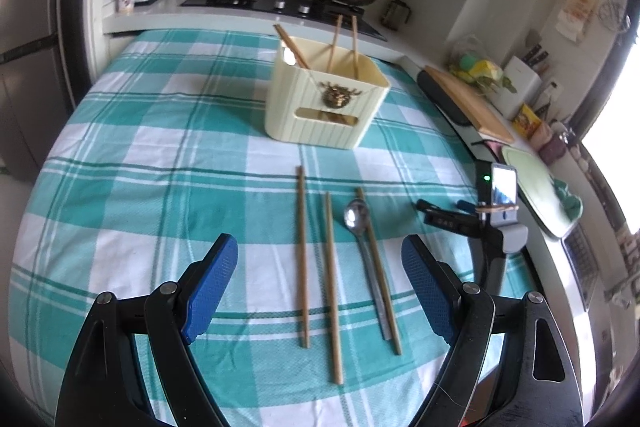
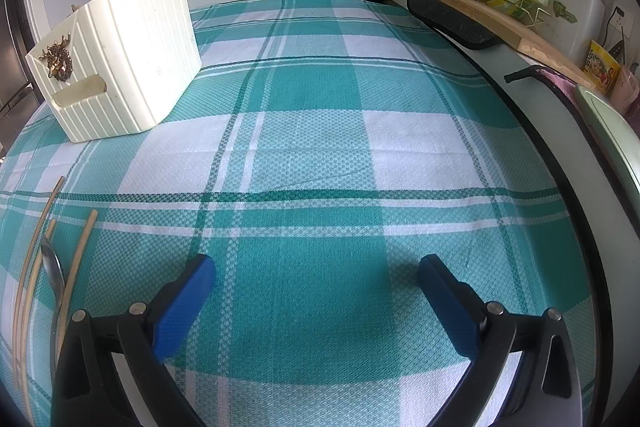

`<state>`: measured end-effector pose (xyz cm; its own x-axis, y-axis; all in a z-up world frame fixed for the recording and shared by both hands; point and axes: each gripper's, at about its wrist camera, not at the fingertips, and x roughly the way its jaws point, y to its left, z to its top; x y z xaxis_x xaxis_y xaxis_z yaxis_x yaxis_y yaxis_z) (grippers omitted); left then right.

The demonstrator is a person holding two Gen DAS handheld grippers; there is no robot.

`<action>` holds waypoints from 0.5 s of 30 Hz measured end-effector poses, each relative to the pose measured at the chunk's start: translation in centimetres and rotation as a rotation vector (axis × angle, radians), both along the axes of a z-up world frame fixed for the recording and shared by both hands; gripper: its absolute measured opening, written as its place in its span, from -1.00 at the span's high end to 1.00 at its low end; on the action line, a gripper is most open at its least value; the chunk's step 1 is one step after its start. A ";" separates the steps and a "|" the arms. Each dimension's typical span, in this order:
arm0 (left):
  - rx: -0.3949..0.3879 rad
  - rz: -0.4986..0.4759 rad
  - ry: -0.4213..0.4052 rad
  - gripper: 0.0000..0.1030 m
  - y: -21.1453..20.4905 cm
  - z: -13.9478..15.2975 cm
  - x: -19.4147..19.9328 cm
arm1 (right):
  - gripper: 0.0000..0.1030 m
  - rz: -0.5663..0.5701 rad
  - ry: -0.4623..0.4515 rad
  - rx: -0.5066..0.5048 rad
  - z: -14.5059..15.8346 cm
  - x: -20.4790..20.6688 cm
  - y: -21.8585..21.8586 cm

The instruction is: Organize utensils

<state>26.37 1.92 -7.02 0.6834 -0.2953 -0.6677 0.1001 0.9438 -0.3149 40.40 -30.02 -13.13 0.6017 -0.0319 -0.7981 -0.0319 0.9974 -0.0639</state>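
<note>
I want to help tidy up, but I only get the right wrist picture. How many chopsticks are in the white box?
Observer: Three chopsticks lean inside the cream box; the left wrist view looks into it.
Operator: Is there a whole spoon lying down?
Observer: Yes, a metal spoon lies on the checked cloth, its handle touching a loose chopstick.
Operator: Is the other grabber holding anything?
Observer: No, the left gripper is open and empty above two more loose chopsticks.

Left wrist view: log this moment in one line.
left gripper open | three wooden chopsticks, metal spoon on cloth | cream ribbed holder has chopsticks
</note>
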 end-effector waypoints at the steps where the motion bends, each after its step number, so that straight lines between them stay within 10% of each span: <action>1: -0.002 0.004 0.003 -0.66 0.1 -0.1 0.1 | -1.00 0.000 0.000 0.000 0.0 0.0 0.0; 15: -0.001 -0.014 -0.001 -0.66 -0.8 -0.1 0.3 | -1.00 0.000 0.000 0.000 0.0 0.0 0.0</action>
<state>26.71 1.14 -7.07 0.6798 -0.3052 -0.6669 0.1134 0.9421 -0.3155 40.39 -30.04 -13.10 0.6019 -0.0316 -0.7979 -0.0322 0.9974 -0.0638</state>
